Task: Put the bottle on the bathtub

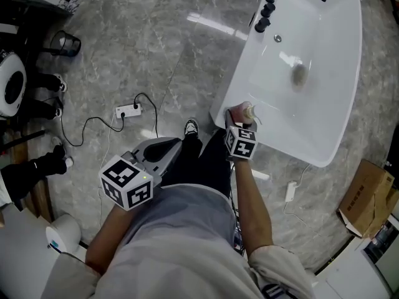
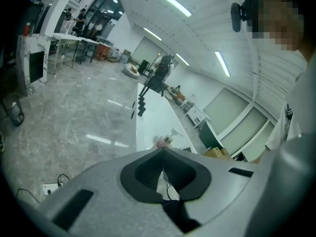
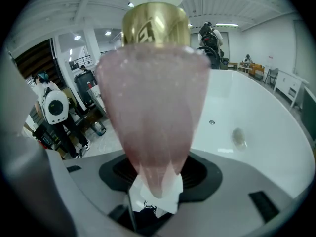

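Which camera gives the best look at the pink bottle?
The right gripper view: the bottle fills the frame, pink body and gold collar clear. The head view shows only its pale top; the left gripper view, a tiny far speck.

- Ceiling strip lights (image 2: pixel 168 0) are casting bright, even light.
- Glare streaks are shining on the marble floor (image 1: pixel 209 25) and the bathtub (image 1: pixel 290 60).
- Both gripper views are bending and darkening at the edges.
- The close bottle (image 3: pixel 155 98) is blurring.
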The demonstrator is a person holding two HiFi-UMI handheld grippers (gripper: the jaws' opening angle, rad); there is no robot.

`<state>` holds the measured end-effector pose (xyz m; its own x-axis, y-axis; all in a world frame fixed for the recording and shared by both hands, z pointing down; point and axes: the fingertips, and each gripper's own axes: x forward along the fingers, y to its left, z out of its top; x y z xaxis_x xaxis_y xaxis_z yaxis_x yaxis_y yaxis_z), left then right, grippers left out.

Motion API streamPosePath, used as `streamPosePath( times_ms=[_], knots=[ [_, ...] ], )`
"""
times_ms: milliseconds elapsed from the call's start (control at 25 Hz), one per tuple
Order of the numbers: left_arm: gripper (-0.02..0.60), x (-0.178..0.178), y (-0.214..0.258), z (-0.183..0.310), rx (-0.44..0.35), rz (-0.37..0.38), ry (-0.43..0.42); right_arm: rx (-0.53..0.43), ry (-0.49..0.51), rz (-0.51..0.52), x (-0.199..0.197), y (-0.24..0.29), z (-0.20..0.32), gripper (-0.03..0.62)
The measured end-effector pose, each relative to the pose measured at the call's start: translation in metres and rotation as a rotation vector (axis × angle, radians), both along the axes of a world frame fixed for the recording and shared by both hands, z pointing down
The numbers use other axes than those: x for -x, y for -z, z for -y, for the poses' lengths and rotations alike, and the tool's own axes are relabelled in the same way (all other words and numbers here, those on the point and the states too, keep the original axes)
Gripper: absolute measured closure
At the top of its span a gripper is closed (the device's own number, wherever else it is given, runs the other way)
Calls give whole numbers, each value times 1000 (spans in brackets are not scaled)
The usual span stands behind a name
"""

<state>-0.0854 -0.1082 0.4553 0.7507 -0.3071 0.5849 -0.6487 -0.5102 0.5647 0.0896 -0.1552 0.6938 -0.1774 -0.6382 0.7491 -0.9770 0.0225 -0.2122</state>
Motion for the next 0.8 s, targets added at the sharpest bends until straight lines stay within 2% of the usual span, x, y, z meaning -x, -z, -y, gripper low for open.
streamPosePath(
  times_ms=[440, 800],
  knots=[
    [575, 4, -3, -4, 9, -2, -2, -41, -102, 5, 5, -16, -18, 368],
    [575, 1, -1, -6, 8, -23, -6, -28, -28, -63, 15, -18, -20, 368]
  ],
)
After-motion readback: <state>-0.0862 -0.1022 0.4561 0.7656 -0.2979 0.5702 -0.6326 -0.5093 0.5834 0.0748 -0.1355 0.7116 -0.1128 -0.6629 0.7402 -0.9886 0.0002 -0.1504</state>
